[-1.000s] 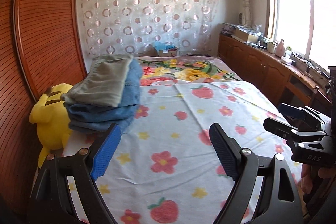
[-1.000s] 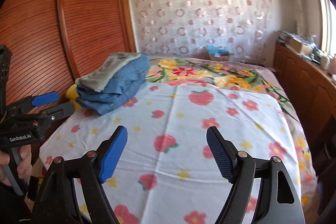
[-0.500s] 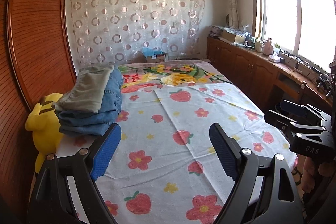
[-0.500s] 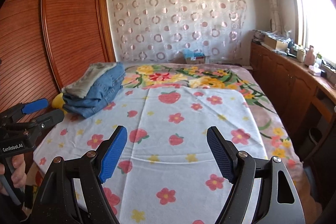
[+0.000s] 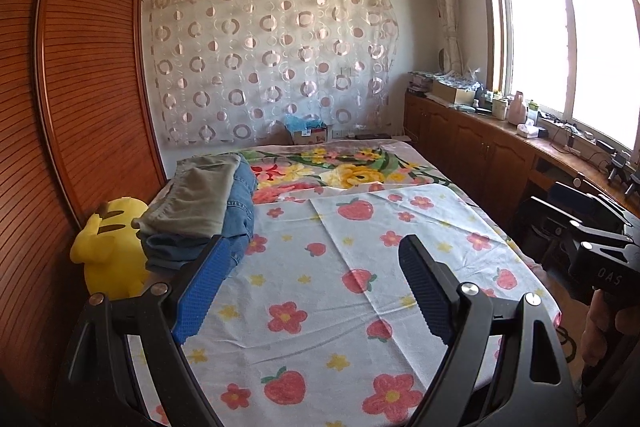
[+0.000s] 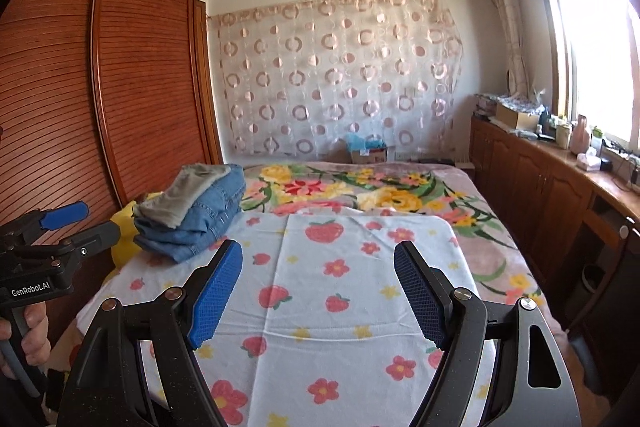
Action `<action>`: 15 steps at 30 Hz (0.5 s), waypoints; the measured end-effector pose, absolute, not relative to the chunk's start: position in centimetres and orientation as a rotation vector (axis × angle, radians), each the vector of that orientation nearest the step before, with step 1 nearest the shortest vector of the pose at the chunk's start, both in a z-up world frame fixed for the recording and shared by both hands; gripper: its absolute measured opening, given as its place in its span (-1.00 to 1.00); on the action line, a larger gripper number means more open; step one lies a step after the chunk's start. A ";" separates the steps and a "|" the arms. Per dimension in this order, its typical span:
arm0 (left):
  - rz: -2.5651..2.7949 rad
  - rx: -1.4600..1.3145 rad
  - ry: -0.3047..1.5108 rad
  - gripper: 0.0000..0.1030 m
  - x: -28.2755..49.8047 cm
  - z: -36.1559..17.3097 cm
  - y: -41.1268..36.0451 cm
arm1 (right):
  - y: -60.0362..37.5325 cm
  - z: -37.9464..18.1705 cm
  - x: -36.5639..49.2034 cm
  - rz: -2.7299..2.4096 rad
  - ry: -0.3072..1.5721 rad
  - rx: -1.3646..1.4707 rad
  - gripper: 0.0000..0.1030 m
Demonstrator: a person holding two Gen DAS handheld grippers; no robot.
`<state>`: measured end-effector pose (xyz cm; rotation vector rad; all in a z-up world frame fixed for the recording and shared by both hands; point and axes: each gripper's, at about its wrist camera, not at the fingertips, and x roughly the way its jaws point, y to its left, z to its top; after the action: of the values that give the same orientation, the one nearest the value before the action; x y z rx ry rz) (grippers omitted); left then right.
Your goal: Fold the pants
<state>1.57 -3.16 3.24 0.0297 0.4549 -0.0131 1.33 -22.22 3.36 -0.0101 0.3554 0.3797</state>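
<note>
Both tools empty — left tool (image 5: 312, 291) and right tool (image 6: 318, 293), fingers spread wide, nothing between. Hovering over bare sheet (image 6: 340, 291), probably kept clear as folding space. Further off, pants (image 5: 200, 211) folded and stacked at bed's left edge beside yellow plush (image 5: 108, 255) — likely parked there out of the way.

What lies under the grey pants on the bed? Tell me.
Folded blue jeans lie under the grey pants. The pile hides how many pairs and the sheet beneath.
</note>
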 end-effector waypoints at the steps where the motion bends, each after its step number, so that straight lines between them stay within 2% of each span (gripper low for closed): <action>1: -0.010 0.027 0.455 0.68 1.5 3.3 -3.0 | -22.2 3.1 1.5 0.382 0.356 -0.007 0.55; 15: -0.007 0.014 0.458 0.68 1.7 2.9 -2.6 | -22.8 3.0 2.1 0.377 0.355 -0.019 0.55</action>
<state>1.73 -2.60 2.90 0.0135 0.4585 -0.0073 2.09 -22.79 3.02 -0.0185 0.3551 0.3772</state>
